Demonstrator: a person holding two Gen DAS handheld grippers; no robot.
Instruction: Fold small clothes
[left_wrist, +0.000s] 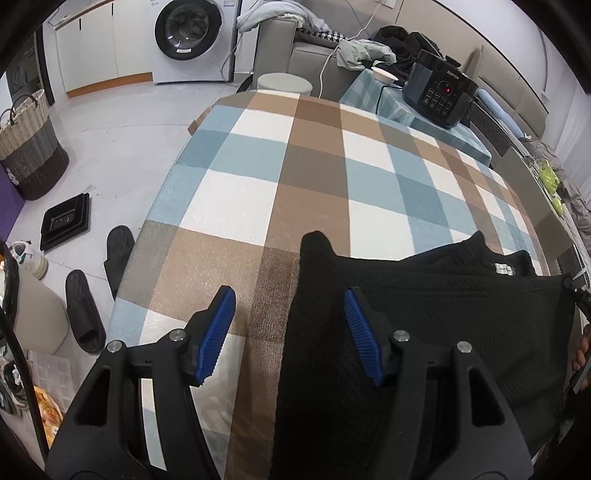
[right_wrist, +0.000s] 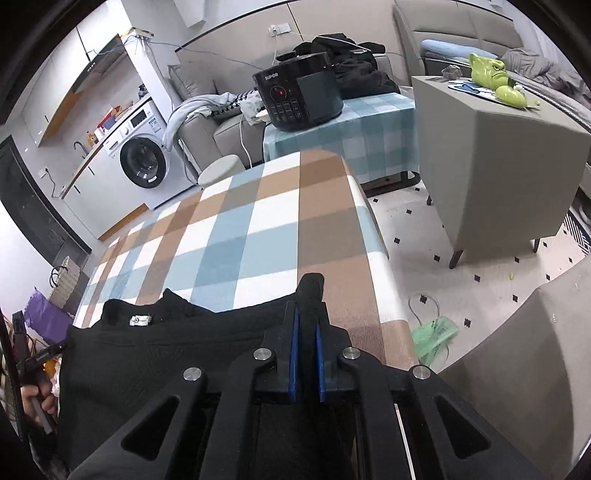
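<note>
Two tongs are working one black garment (right_wrist: 177, 354), which is lying along the near edge of the plaid-covered surface (left_wrist: 314, 166). Your right tongs (right_wrist: 306, 347) are pinching shut on the garment's right corner, black cloth poking up past the blue pads (right_wrist: 294, 354). Your left tongs (left_wrist: 290, 332) are standing apart, empty: one pad is hovering over bare plaid, the other over the garment's left edge, with that left corner lying just ahead between them. The garment's long axis is running side to side, from one hand to the other, so each hand is sitting nearest its own corner. Only the right wrist view is showing the closed grip and the white neck label (right_wrist: 140, 320). Farther off, a black cooker (right_wrist: 299, 94) is sitting on a second small table.
</note>
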